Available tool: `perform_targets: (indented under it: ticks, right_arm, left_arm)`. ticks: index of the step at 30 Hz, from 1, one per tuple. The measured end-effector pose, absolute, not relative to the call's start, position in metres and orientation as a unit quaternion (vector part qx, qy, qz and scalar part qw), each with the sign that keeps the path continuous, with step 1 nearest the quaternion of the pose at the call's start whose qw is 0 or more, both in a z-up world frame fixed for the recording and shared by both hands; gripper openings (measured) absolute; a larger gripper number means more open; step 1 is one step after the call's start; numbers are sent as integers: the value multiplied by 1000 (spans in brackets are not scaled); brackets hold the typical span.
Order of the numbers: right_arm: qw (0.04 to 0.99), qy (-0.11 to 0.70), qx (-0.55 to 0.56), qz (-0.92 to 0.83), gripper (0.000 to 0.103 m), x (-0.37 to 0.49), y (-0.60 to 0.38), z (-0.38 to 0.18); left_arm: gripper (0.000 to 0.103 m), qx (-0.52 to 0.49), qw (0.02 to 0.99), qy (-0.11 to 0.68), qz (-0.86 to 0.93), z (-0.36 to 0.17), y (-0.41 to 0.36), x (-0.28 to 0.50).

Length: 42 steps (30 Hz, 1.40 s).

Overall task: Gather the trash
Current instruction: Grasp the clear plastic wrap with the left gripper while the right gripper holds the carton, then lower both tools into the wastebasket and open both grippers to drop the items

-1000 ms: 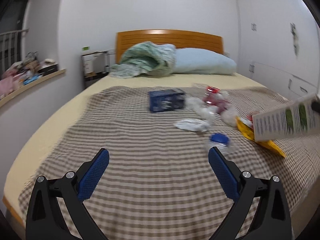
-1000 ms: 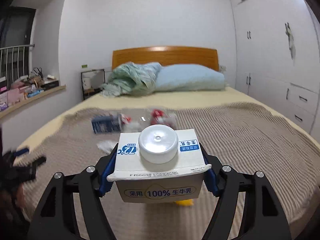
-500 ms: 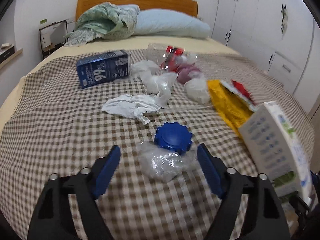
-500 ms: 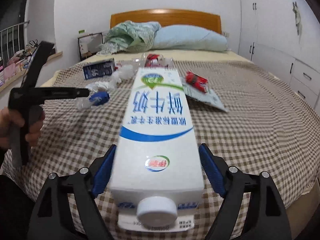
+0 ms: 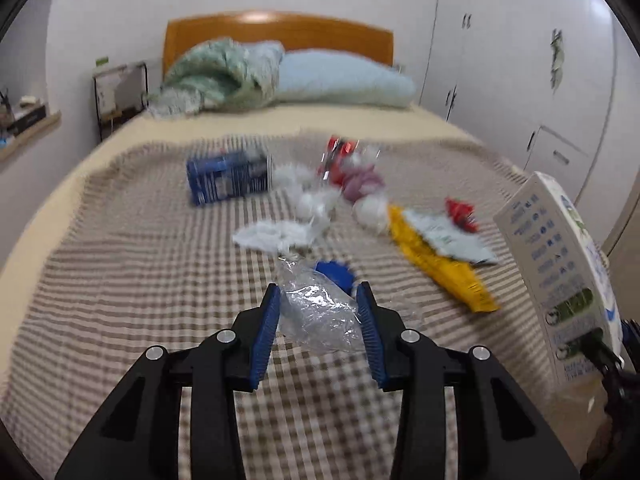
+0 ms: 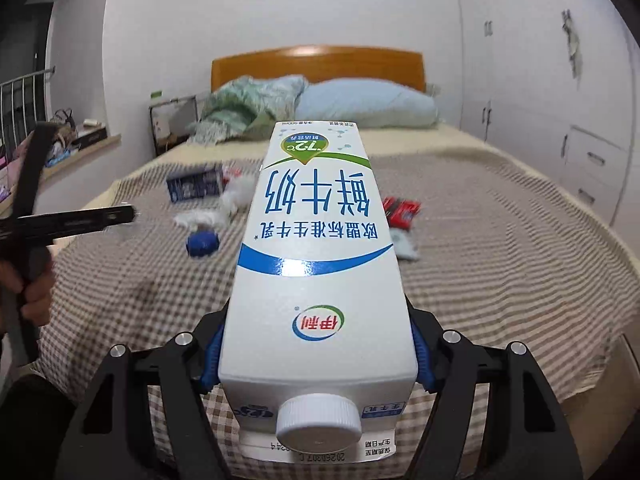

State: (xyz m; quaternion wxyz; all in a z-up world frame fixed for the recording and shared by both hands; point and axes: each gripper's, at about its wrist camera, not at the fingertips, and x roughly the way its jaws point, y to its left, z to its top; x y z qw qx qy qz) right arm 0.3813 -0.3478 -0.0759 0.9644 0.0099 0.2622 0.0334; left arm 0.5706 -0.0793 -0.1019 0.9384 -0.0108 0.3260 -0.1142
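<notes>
Our left gripper (image 5: 318,300) is closing on the crushed clear bottle (image 5: 316,312), which lies between its 2 pads above the checked blanket (image 5: 140,280). Our right gripper (image 6: 316,354) clamps the milk carton (image 6: 316,260).

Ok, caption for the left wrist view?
Left gripper closing on a crushed clear plastic bottle with blue cap on the checked bedspread.

A home bedroom: bed (image 5: 120,216) with wooden headboard (image 5: 280,36), pillow (image 5: 344,80), white wardrobe (image 5: 520,60).
</notes>
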Motion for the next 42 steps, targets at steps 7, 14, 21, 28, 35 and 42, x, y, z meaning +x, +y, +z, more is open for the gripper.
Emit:
perform_targets:
  ticks: [7,14,21,28,35,42]
  right_arm:
    - [971,240,-5,-1,68,320,-375,-40]
    - [951,301,-54,-51,68,236,-428,-65]
    - [901,422,-44,-94,68,177,-474,-157]
    - [841,536,-41,-56,68,181,-492,-283]
    - [793,603,-79,-9,68,230,-496,-393]
    - [777,624,-83,-20,70,252,-509,-460]
  left_arm:
    - [37,-5,936,301,-183,-47,-106,493]
    - [37,54,890,343,-295,-79,-203,433]
    - [37,117,799,455,-376,-175,-318,400]
    - [37,145,710,584,-364,-278,-374,407]
    - [37,159,645,675,-322,-357,-416,423]
    - [37,228,639,690,-252,-421,-456,416]
